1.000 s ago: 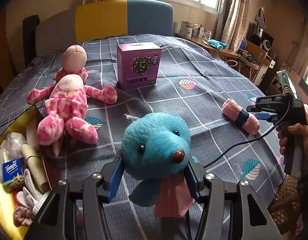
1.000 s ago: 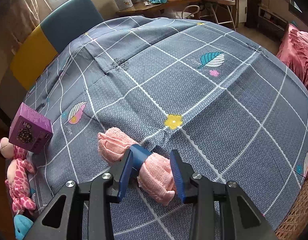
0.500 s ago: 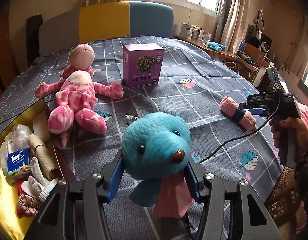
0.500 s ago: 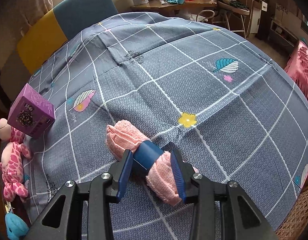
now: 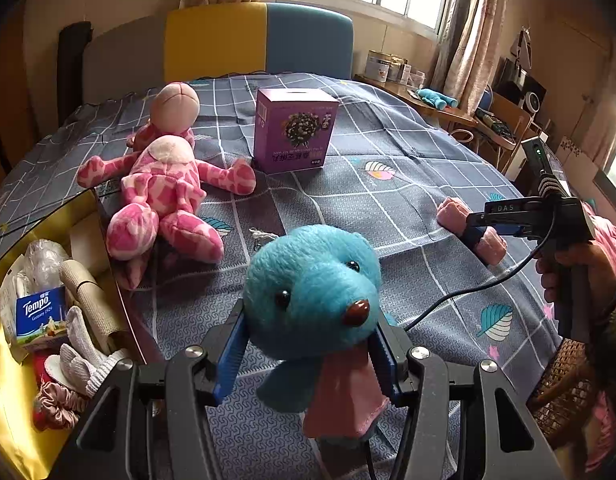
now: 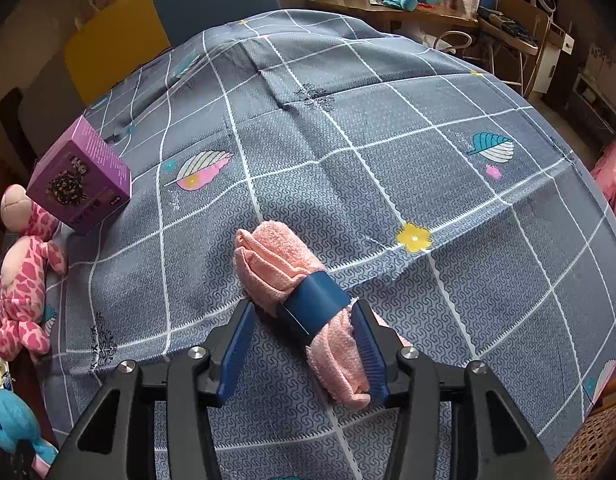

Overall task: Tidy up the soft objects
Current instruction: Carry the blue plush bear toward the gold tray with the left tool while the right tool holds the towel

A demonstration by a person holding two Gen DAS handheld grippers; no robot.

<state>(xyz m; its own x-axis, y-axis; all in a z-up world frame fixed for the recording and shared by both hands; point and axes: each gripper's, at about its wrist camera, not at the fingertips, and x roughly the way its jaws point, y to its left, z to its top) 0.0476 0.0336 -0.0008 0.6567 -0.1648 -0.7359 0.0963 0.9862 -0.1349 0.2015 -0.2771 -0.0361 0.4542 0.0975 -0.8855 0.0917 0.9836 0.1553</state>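
The fuzzy turquoise plush animal with the pink scarf [image 5: 311, 292] sits low and centre in the left wrist view, pinched at both cheeks by the left gripper [image 5: 309, 346], which is narrowed onto its head. Over in the right wrist view, the rolled pink terry towel with a dark blue band [image 6: 304, 300] lies on the grey checked bedspread [image 6: 387, 128], just below centre of frame. The right gripper [image 6: 302, 344] straddles it, its jaws a moderate width apart: one blue pad touches the roll, the other stands clear, so this is not yet a grip.

To do this well, the person probably needs to centre the roll between the pads near the band, then squeeze gently so the towel does not unroll.

The count: two plush toys, the turquoise one and a pink spotted plush doll [image 5: 164, 184] at middle left; one towel roll; one purple cardboard box [image 5: 294, 134] at upper centre; one yellow bin [image 5: 12, 400] at lower left holding small items.
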